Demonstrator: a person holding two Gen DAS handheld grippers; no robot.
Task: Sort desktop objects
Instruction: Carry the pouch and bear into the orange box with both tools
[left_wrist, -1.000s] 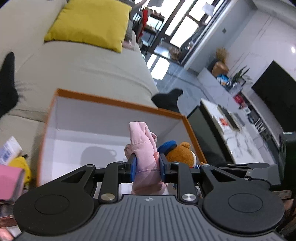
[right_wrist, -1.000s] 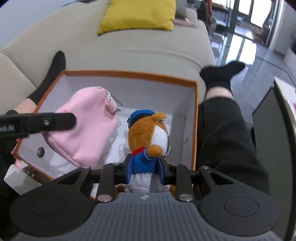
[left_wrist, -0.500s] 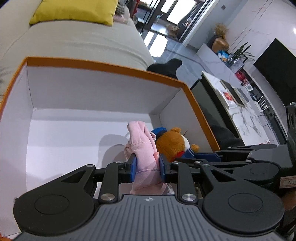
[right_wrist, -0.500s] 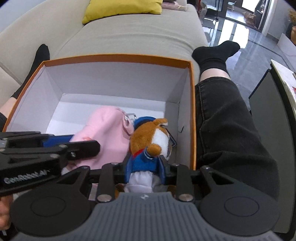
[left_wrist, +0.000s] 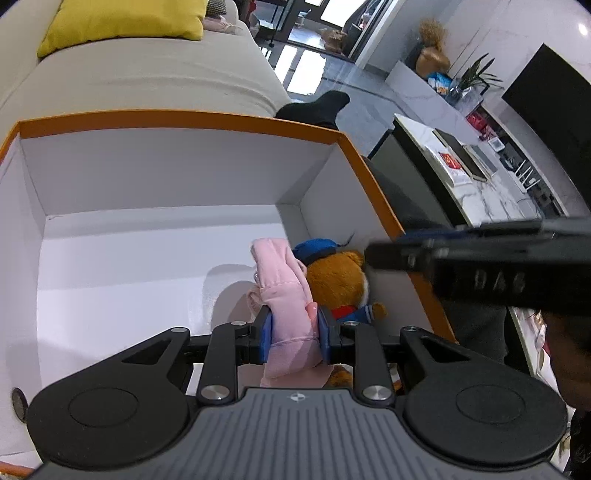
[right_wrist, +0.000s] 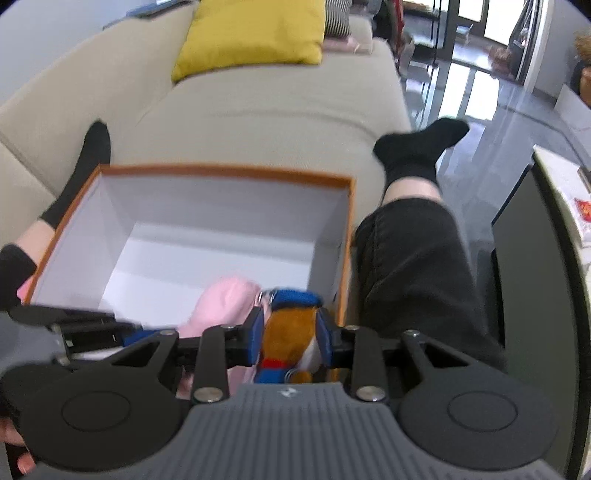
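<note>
My left gripper (left_wrist: 293, 330) is shut on a pink pouch (left_wrist: 284, 295), low inside the orange-rimmed white box (left_wrist: 147, 177). A brown plush bear with a blue cap (left_wrist: 338, 277) lies in the box's right near corner, beside the pouch. My right gripper (right_wrist: 290, 334) has opened wider around the bear (right_wrist: 288, 332); the pads stand beside it and the view is blurred. The right gripper's body (left_wrist: 480, 258) crosses above the box's right wall in the left wrist view. The pink pouch (right_wrist: 225, 299) and the left gripper (right_wrist: 92, 332) show at the left in the right wrist view.
The box (right_wrist: 221, 173) sits on a beige sofa (right_wrist: 277, 107) with a yellow cushion (right_wrist: 251, 33). A person's legs in black socks (right_wrist: 417, 147) flank the box. A marble-topped table (left_wrist: 480, 177) stands at the right.
The right gripper's jaws have widened around the bear and it has pulled back and up. The left gripper has sunk a little deeper into the box, still holding the pouch.
</note>
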